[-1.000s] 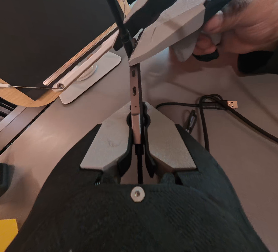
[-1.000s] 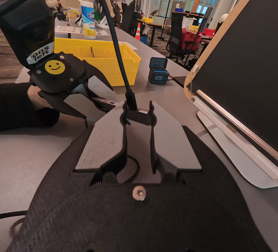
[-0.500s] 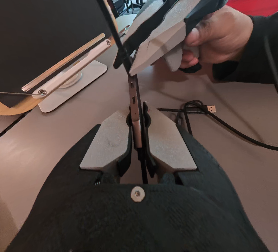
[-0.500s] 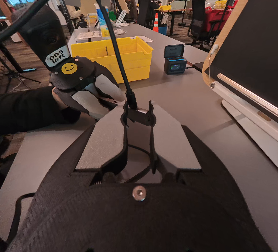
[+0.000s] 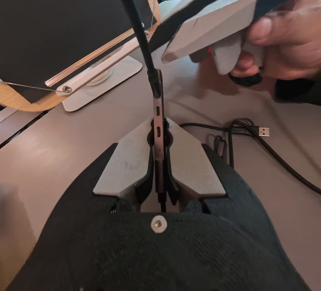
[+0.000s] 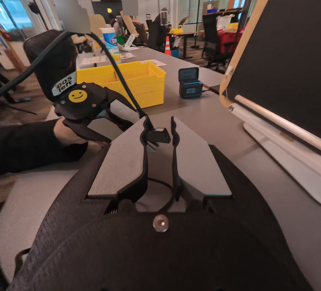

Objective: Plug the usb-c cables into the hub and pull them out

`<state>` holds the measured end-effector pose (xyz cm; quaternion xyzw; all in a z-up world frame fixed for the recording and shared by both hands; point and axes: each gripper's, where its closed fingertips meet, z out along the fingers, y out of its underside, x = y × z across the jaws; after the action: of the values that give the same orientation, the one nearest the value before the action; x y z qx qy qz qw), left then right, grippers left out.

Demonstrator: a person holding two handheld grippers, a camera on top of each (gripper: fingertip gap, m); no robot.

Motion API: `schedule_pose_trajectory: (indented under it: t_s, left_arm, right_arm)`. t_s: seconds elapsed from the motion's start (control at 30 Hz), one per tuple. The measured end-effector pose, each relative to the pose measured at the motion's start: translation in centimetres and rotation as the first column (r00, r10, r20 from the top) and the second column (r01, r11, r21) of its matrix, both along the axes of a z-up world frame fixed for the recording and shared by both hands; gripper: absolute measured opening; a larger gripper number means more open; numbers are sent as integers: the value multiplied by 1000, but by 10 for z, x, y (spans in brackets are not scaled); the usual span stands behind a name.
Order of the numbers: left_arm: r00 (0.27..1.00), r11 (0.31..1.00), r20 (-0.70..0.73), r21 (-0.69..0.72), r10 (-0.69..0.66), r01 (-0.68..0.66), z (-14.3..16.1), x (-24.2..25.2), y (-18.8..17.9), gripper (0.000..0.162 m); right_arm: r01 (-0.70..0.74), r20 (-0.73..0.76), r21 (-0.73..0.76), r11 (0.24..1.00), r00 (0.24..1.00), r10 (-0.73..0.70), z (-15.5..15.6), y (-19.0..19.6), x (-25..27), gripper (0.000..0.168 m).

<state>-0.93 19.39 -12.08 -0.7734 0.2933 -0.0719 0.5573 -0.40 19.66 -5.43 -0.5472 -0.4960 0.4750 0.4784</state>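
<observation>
Two free ports show on the hub (image 5: 158, 136) clamped edge-up between our left gripper (image 5: 159, 132) fingers; a black usb-c cable (image 5: 139, 27) sits plugged in at the hub's far end. Our right gripper (image 6: 159, 130) stands parted around that end, gripping nothing. We judge unplugging comes next: close on the plug, pull straight. Stickers and a labelled canister (image 6: 111, 46) lie beyond the hub.

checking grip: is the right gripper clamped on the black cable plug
No, the right gripper fingers stand apart around the grey metal hub's end.
</observation>
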Motion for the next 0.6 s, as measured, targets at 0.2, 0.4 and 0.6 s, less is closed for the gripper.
schedule_pose_trajectory:
  t_s: [0.2,0.4,0.6]
  left_arm:
    - [999,1000,-37,9,-29,29,-2,9,-2,5]
    - [992,999,-123,36,-17,22,-6,8,-1,5]
    - [986,995,-165,101,21,-4,-4,15,3,12]
  right_arm:
    - [23,126,132,991,991,-40,-23,-16,-20,25]
    - [32,114,70,997,993,-40,-29,-14,-23,11]
    - [-2,77,-59,998,997,6,-31,-17,-27,11]
